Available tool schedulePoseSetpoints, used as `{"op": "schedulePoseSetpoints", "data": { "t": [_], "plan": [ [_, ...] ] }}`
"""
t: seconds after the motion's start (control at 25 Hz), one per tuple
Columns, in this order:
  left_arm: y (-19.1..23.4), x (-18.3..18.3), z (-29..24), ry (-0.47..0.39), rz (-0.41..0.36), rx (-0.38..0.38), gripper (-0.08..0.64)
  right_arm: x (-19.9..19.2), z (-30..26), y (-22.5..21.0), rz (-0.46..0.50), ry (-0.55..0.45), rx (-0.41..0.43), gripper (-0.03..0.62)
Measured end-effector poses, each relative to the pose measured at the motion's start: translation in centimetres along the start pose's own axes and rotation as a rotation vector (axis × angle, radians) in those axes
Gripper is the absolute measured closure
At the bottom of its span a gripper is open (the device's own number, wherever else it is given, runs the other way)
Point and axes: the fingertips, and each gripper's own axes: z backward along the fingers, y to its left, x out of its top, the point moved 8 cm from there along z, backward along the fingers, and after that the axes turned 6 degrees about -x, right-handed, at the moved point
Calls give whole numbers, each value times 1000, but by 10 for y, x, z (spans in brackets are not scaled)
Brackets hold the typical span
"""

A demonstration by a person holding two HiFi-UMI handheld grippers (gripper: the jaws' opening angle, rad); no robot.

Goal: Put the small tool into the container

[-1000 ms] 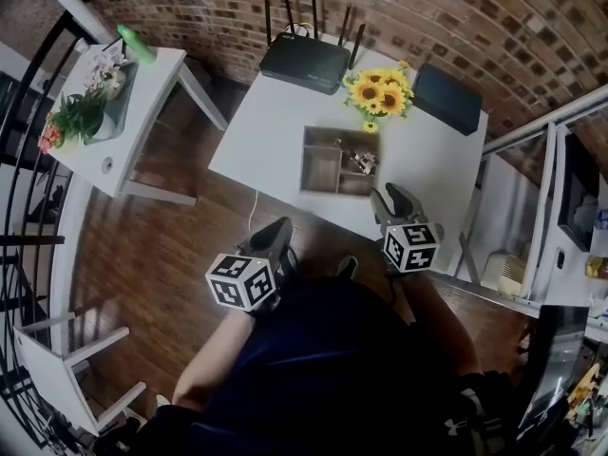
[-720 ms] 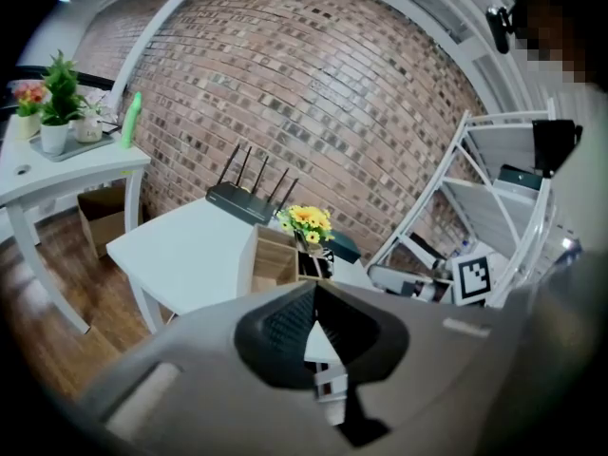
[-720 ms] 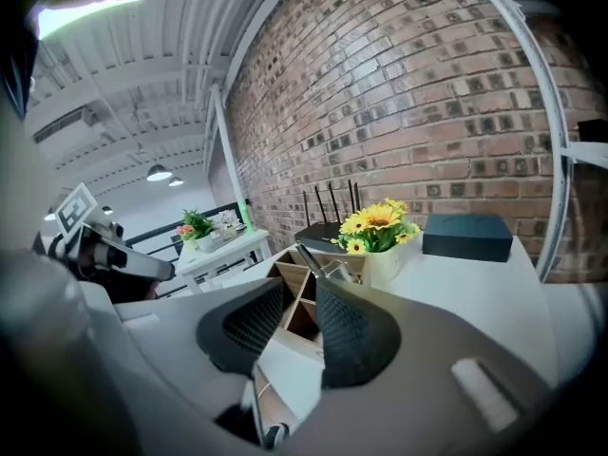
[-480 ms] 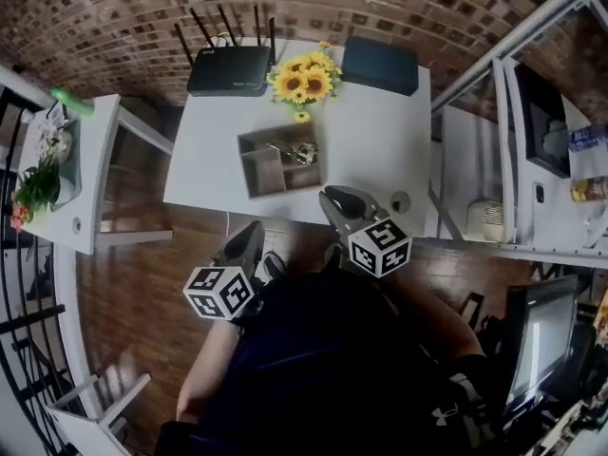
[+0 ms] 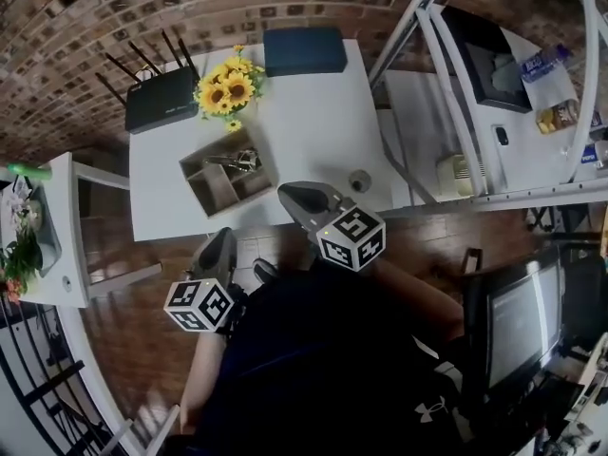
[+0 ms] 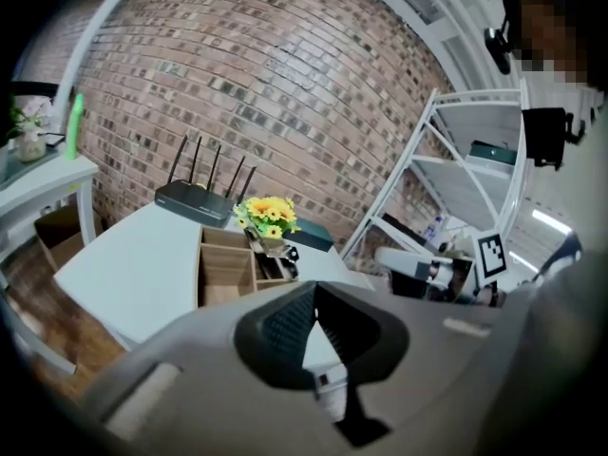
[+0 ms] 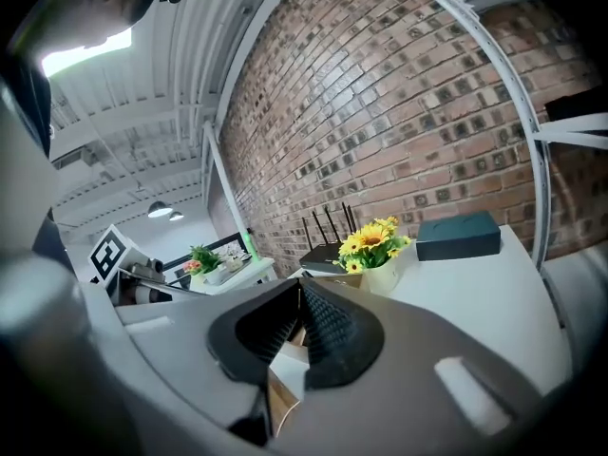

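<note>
The wooden container (image 5: 220,180) stands on the white table (image 5: 313,131), and the small metal tool (image 5: 237,161) lies in its far compartment next to the sunflowers. The left gripper view shows the tool (image 6: 272,252) in the container (image 6: 226,262) as well. My right gripper (image 5: 288,194) hovers over the table's front edge, just right of the container, shut with nothing between its jaws (image 7: 299,285). Lower down, my left gripper (image 5: 220,237) hangs in front of the table above the wooden floor. It is also shut and empty (image 6: 315,291).
A vase of sunflowers (image 5: 226,88), a black router (image 5: 160,100) and a dark blue box (image 5: 304,50) stand along the table's far side. A small round object (image 5: 359,180) sits near the front right corner. A white shelf frame (image 5: 475,93) stands to the right.
The right gripper's jaws have gone from open to shut, and it has drawn back from the container. My head has turned, so the table has slid left in view.
</note>
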Motion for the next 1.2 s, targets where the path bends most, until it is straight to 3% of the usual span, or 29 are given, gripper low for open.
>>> {"op": "schedulePoseSetpoints", "data": {
  "t": [0.32,0.64,1.2],
  "plan": [
    [-3,0,-9,22,7,-14,557,-4,5,-2,-48,2,7,581],
    [10,-2,8,-3,40,15,557,-11,-12,15,-47,41,60,581],
    [20,-3,22,-19,54,34,557,-13,-24,26,-29,58,72,581]
  ]
}}
